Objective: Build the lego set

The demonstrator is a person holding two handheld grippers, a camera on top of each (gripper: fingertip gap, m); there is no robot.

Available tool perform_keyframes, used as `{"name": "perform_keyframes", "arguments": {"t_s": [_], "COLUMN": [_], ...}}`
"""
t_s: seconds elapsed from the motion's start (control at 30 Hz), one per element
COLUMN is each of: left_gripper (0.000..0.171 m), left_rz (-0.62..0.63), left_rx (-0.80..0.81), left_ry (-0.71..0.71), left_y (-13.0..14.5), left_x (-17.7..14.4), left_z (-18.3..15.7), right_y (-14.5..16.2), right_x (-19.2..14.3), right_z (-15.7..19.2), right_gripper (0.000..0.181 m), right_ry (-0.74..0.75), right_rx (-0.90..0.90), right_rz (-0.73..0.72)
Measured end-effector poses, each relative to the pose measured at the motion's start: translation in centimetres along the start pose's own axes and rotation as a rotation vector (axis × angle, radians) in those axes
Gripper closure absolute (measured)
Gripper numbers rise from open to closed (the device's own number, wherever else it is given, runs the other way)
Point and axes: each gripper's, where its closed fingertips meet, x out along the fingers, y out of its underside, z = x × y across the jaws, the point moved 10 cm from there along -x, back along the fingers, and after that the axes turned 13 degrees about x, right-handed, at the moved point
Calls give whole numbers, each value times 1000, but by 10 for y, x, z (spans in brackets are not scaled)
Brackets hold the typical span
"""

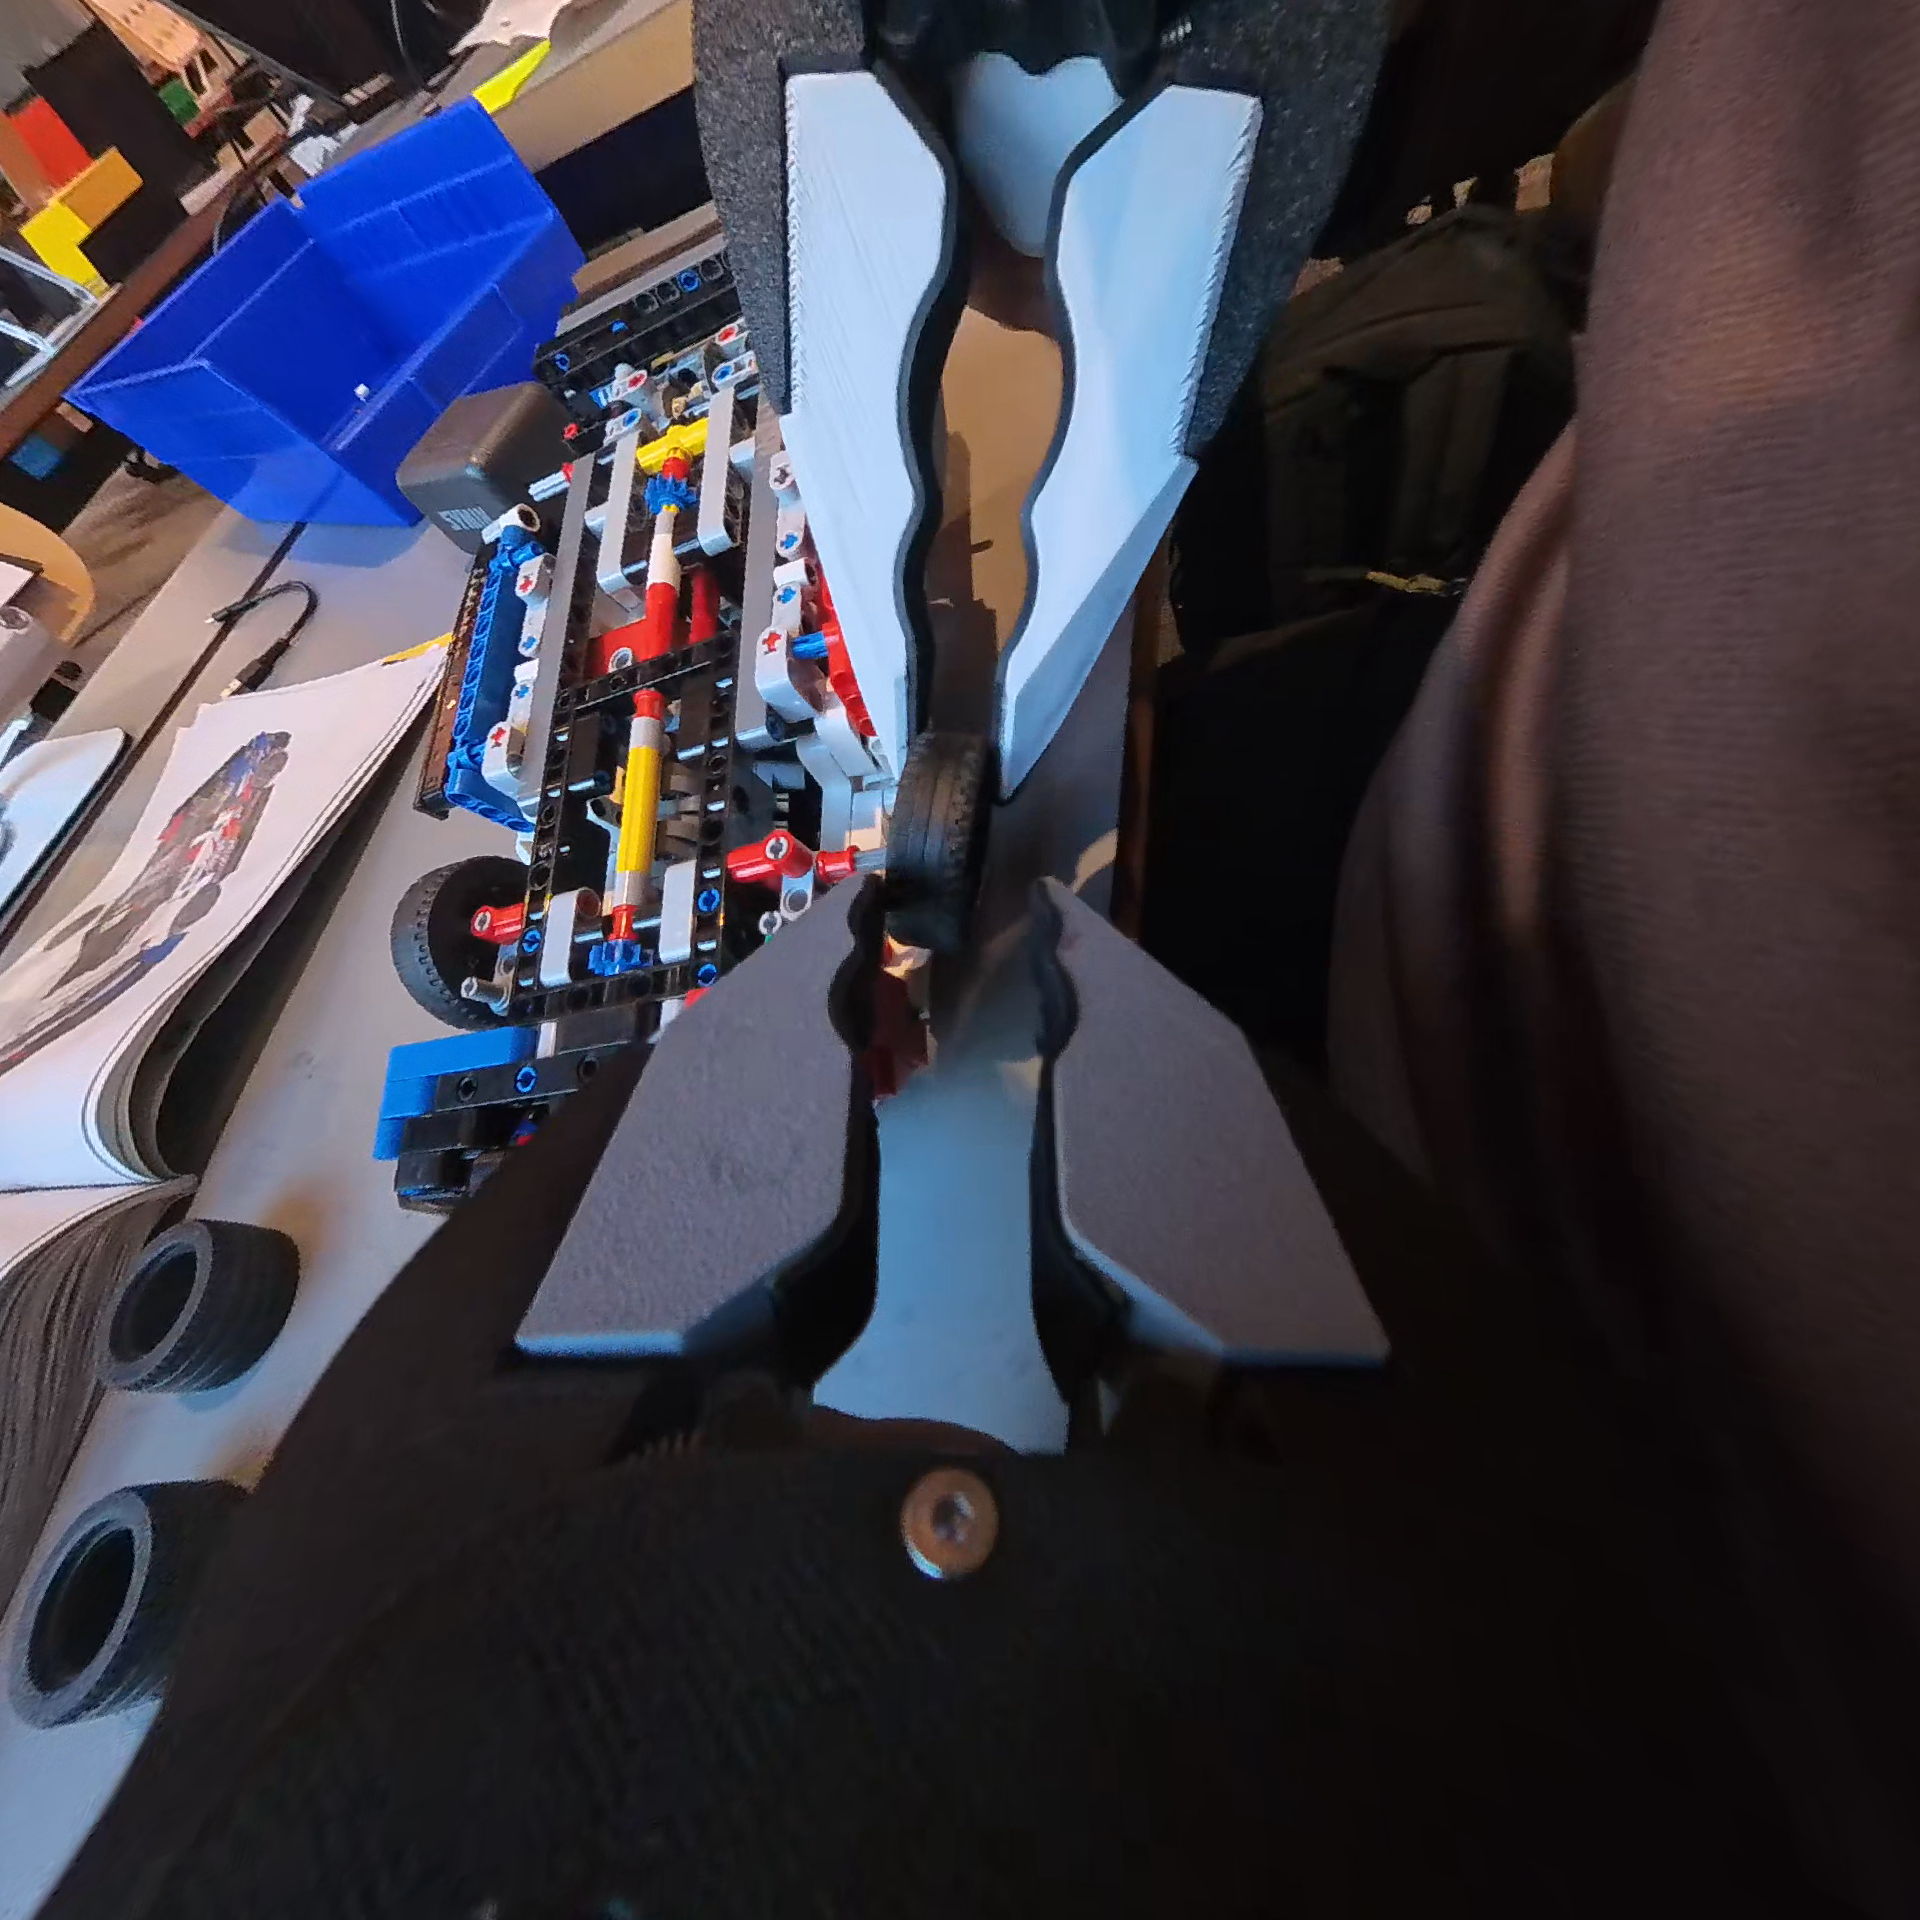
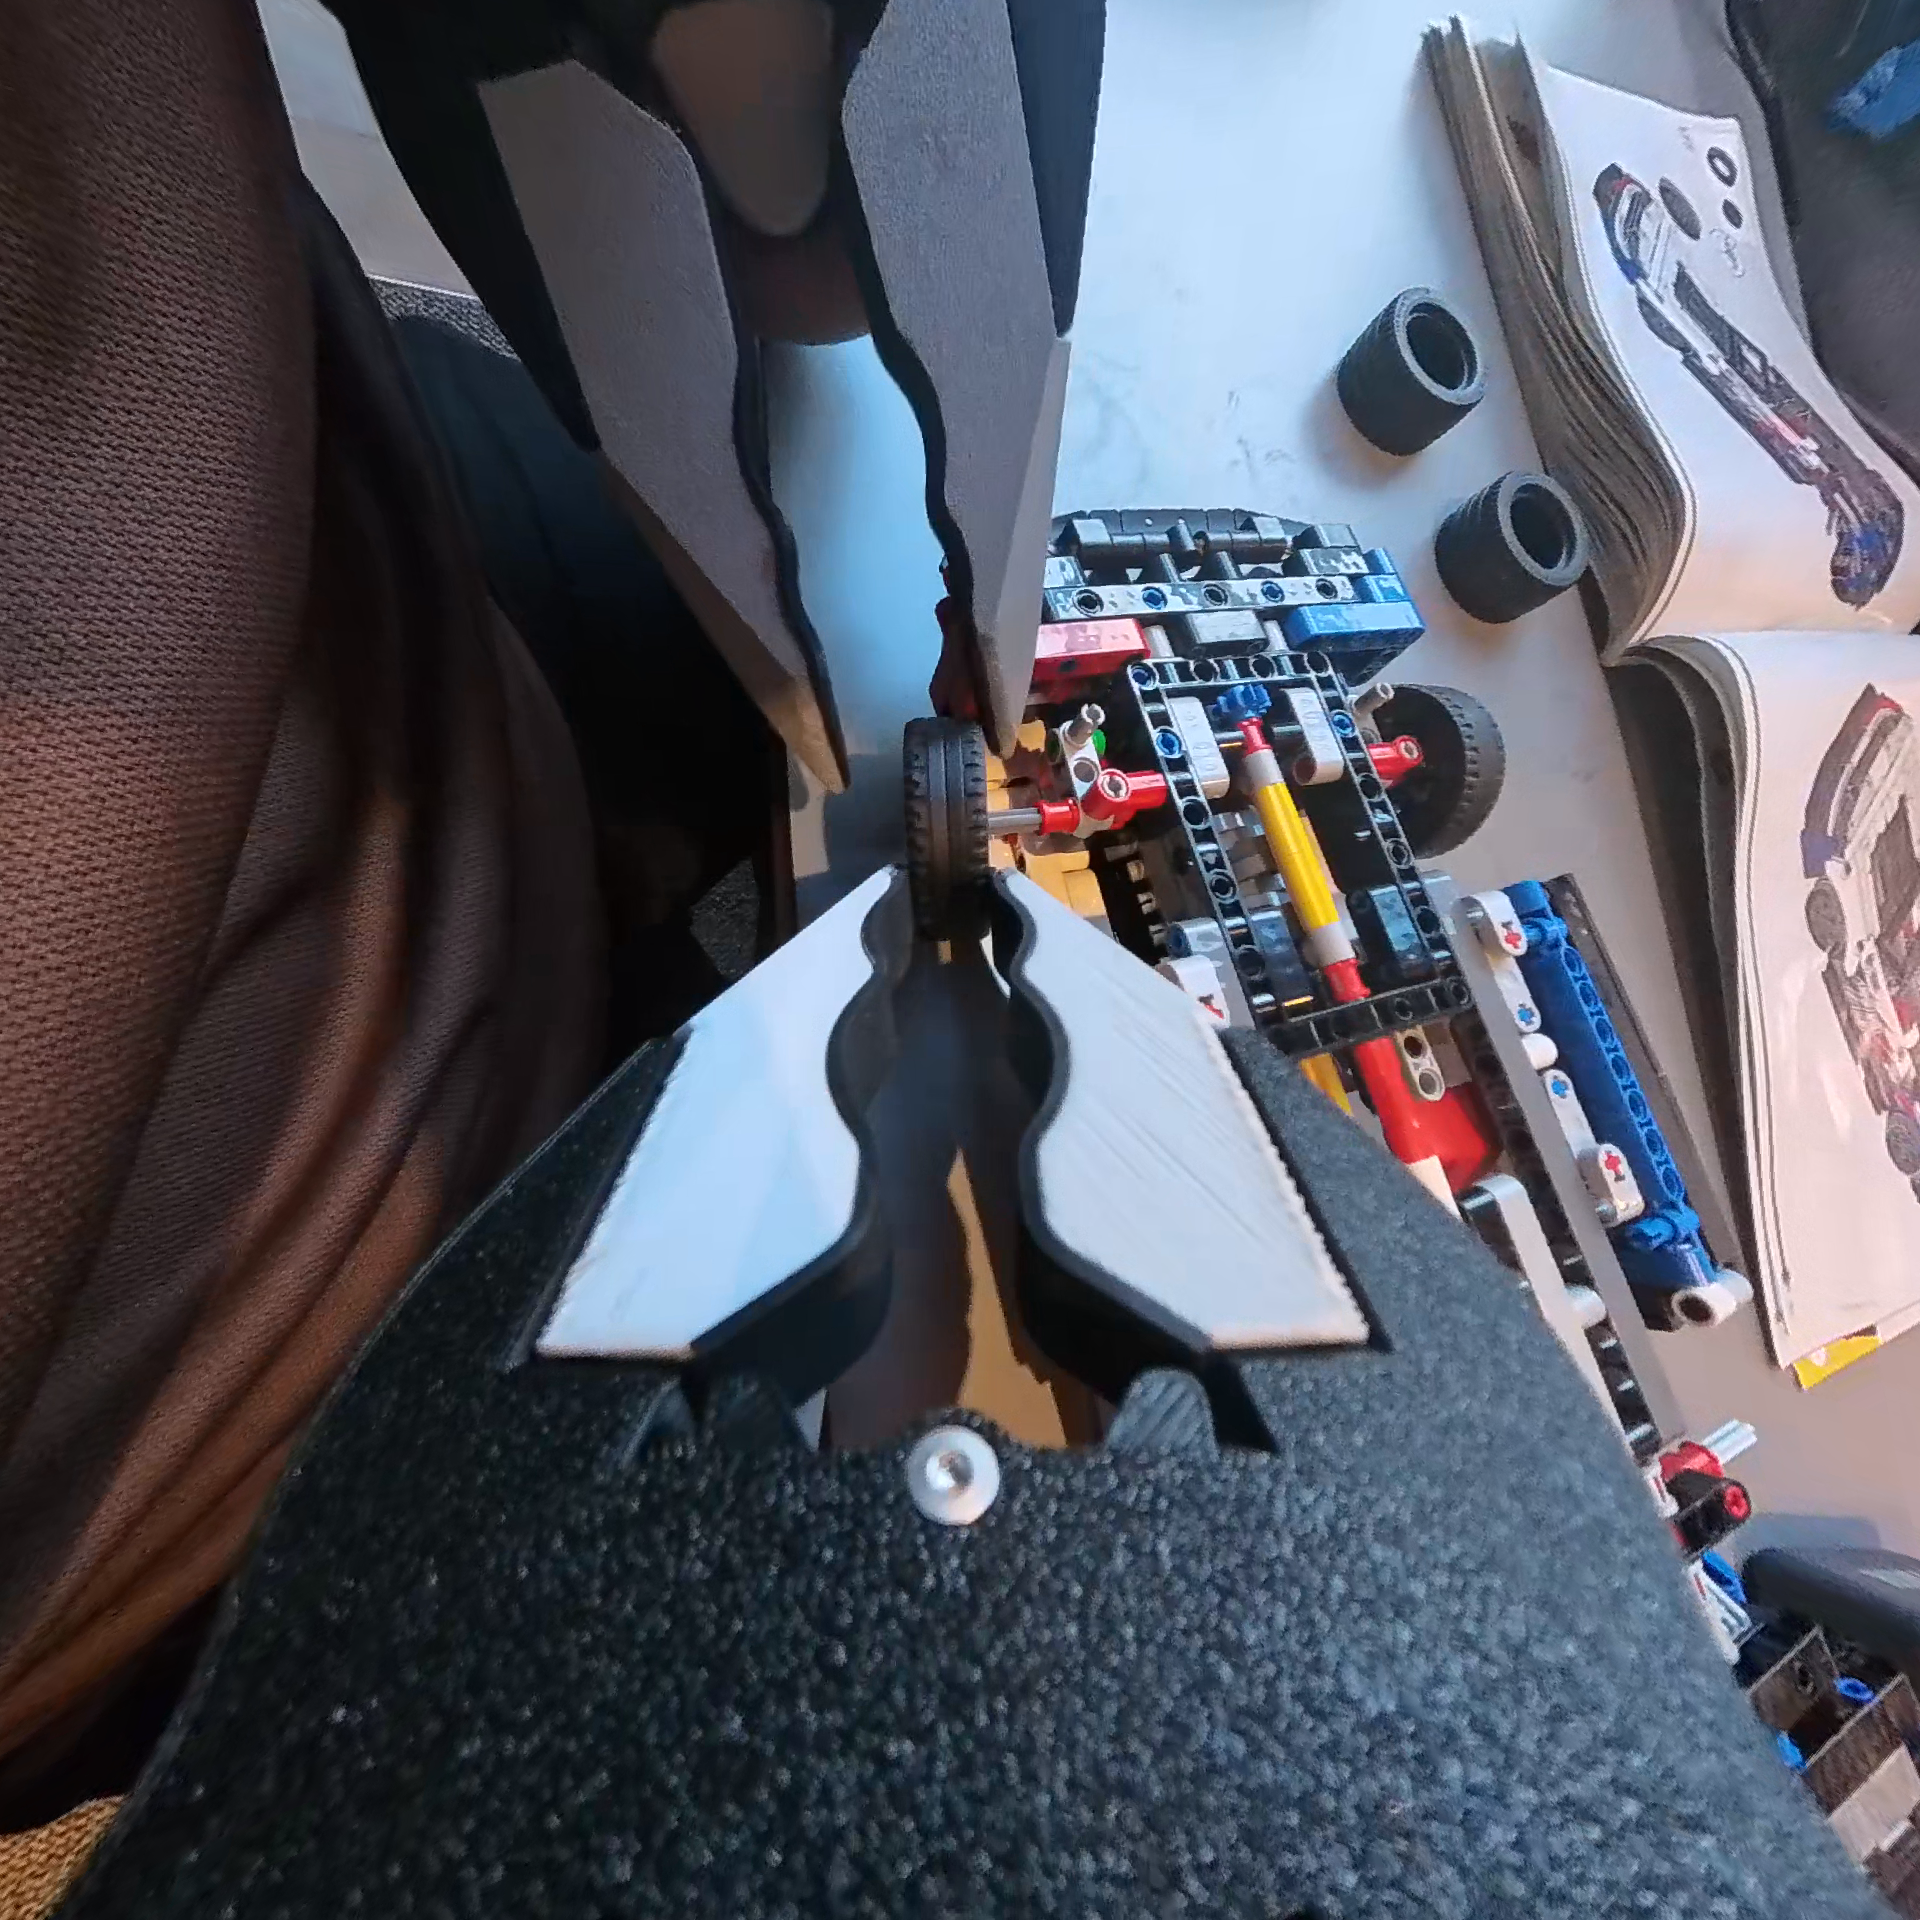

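The small black rubber-tyred wheel (image 2: pixel 943 821) is seen at the near side of the multicoloured beam-and-pin lego car chassis (image 2: pixel 1288 831), which lies on the pale grey table (image 2: pixel 1226 312). The wheel is carried on the tip of a thin grey axle (image 2: pixel 1013 819) that sticks out sideways from the chassis. The axle's long axis runs straight across the reach of the white-fingered right gripper (image 2: pixel 948 894). This gripper is the nearer one: its jaws are drawn narrow and appear to be pinched on the tyre's lower edge. The wheel is judged not yet fully seated, so the coming push would have to be made along the axle, towards the chassis. The dark-grey-fingered left gripper (image 1: pixel 956 914) is held wide and holds nothing, with one finger laid against the chassis corner, apparently as a brace
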Motion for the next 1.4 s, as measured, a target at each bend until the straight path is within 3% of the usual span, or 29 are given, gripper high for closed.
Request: {"name": "perform_keyframes", "arguments": {"t_s": [0.2,0.37,0.67,0.93,1.07,1.4], "left_gripper": [159,159,159,159,160,160], "left_rz": [14,22,-1,6,11,-3], "left_rx": [2,41,-156,-196,-202,-244], "left_ry": [-58,-116,-130,-138,-142,-145], "left_y": [0,-1,0,0,1,5], "left_x": [2,0,0,1,2,-1], "left_z": [0,-3,-2,-3,-3,-1], "right_y": [0,-1,-2,-11,-14,-23], "right_x": [0,1,-3,-12,-13,2], "right_z": [-1,-1,-8,-15,-30,-39], "right_gripper": [171,171,169,158,144,135], "right_ry": [-9,1,-50,-145,-139,-202], "right_rx": [6,10,131,179,178,87], "right_rz": [1,-7,-70,-158,-110,1]}}
